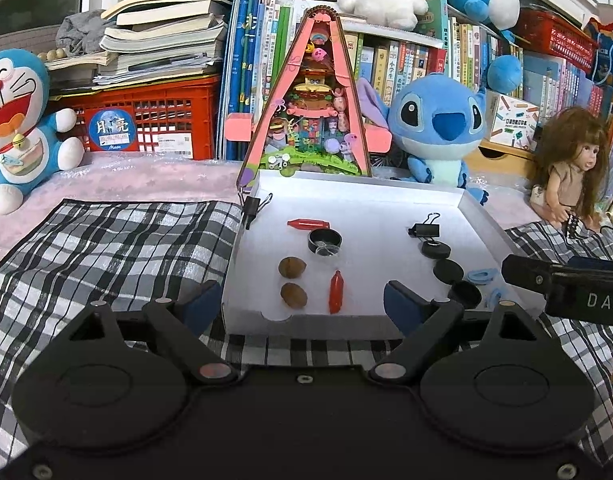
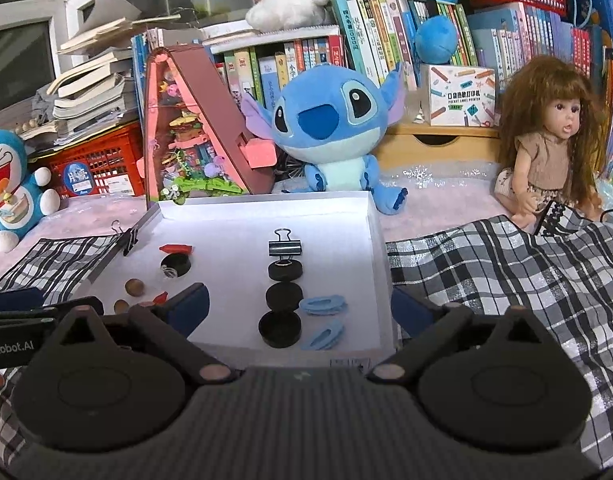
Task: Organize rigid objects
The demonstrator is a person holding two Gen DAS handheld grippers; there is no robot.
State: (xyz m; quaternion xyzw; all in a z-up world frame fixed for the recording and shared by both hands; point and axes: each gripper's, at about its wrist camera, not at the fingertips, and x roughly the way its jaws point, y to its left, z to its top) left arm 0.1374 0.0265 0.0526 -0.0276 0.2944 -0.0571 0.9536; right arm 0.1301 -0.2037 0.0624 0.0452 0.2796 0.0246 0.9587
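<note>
Both tools hang released and empty at the near edge of the white tray [image 1: 486,216]: the left tool [image 1: 302,300] just short of two walnuts [image 1: 292,280] and a red bottle [image 1: 335,292], the right tool [image 2: 298,306] framing three black caps [image 2: 280,308] and two blue clips [image 2: 322,306]. Walnuts would likely roll if nudged. Caps sit nearly touching, so a wide pinch could shove a neighbour. Either tool dropping low may catch the tray's thin front wall and shift everything.

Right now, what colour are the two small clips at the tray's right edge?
Light blue clips, clearest in the right wrist view, beside the black caps.
</note>
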